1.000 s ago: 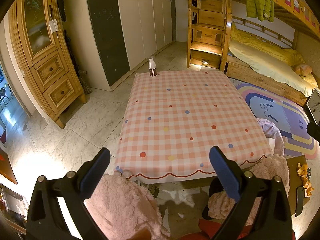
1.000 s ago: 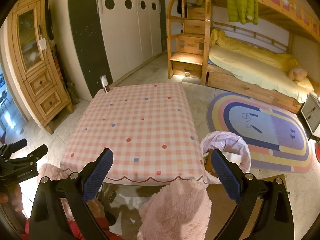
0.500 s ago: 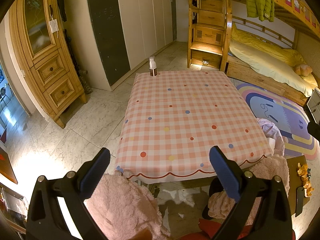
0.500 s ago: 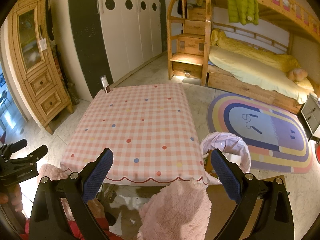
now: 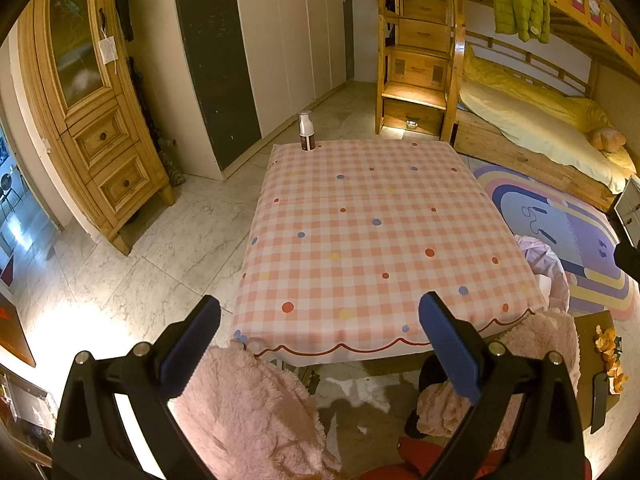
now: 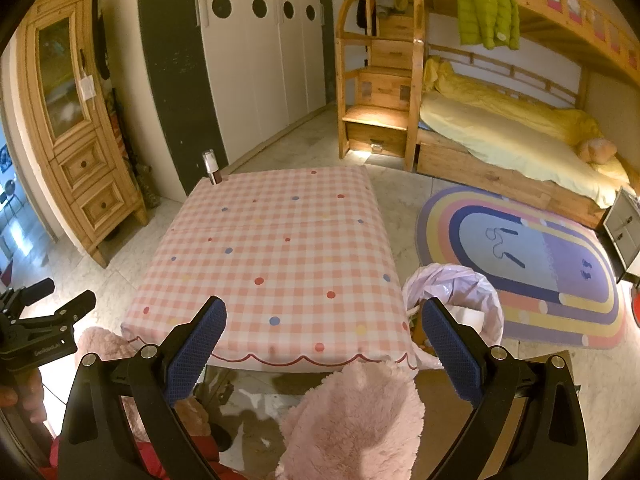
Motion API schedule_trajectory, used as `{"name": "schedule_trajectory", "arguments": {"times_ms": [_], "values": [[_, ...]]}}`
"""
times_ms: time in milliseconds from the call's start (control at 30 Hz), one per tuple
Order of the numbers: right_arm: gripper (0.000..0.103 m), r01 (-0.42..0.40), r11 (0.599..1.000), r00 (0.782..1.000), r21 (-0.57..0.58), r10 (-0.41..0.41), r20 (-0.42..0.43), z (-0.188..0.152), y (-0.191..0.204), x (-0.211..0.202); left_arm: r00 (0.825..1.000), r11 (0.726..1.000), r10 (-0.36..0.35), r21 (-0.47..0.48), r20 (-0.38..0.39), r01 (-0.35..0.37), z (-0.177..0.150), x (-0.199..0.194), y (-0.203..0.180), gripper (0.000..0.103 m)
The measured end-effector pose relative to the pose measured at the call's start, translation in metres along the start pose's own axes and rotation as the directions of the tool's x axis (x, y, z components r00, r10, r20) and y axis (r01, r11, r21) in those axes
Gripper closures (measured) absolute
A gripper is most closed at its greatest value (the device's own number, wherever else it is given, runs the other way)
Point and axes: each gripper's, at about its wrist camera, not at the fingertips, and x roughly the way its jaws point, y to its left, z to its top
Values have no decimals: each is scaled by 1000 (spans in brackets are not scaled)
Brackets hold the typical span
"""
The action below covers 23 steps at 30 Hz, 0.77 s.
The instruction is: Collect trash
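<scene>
Both my grippers hang at the near edge of the table with the pink checked cloth: left gripper spread wide with nothing in it, right gripper the same. The one thing on that table is a small white-and-brown bottle, upright at its far left corner. The bin with the pink bag sits on the floor just beside the table's right edge.
</scene>
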Motion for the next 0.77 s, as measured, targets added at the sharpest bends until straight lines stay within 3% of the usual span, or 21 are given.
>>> {"name": "schedule_trajectory", "arguments": {"times_ms": [533,633,767], "values": [[6,-16,1000,1000,12,16,13,-2,-3,2,1000,1000,-6,14,3,6,-4,-1,-5,7],[6,-5,1000,999,24,4,41,-6,-17,5,1000,1000,-14,20,-10,14,-3,5,-8,7],[6,70,996,996,62,-73,53,-22,-67,26,1000,999,-31,28,6,31,-3,13,-10,7]]}}
